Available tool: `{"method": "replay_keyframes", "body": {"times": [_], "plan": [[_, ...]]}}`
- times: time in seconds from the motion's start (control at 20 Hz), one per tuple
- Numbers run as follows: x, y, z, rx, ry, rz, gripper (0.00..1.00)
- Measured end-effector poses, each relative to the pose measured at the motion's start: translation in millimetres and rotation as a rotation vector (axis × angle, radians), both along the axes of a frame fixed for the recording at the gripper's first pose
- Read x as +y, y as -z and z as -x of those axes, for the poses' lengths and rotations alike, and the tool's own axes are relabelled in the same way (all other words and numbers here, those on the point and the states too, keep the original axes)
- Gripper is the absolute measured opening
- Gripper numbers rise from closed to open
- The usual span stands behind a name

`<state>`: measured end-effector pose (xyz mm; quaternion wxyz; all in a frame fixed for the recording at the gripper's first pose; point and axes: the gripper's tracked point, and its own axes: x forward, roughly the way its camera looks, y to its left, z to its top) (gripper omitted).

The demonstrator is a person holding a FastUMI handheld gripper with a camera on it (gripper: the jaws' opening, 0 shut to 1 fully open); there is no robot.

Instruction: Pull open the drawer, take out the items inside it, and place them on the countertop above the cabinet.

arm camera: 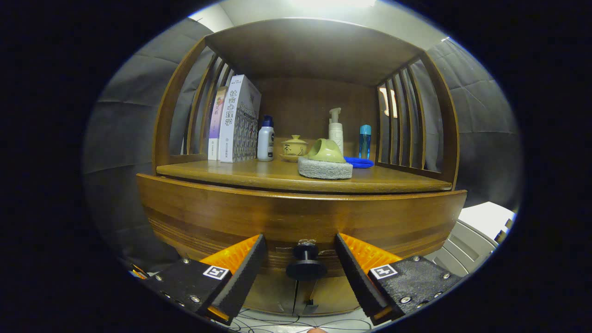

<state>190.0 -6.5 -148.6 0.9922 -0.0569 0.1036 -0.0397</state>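
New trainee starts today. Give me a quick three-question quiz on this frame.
1. True or false: the drawer is already pulled out.
2. What sits between the gripper fingers? A) knob B) sponge C) book
3. What rests on the sponge on the countertop?

Key:
1. False; its front looks closed.
2. A; the knob is between the open fingers, ungripped.
3. A green cup, tipped on its side.

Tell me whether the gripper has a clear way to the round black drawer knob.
Probably yes. The round black drawer knob sits between the open fingers of the gripper, neither finger touching it, and nothing lies between them, so closing should catch it.
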Motion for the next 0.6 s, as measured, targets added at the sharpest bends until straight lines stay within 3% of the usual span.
{"method": "replay_keyframes", "body": {"times": [0.6], "plan": [[1.7,-0.4,-26.6,0.001,0.02,-0.038,0.95]]}}
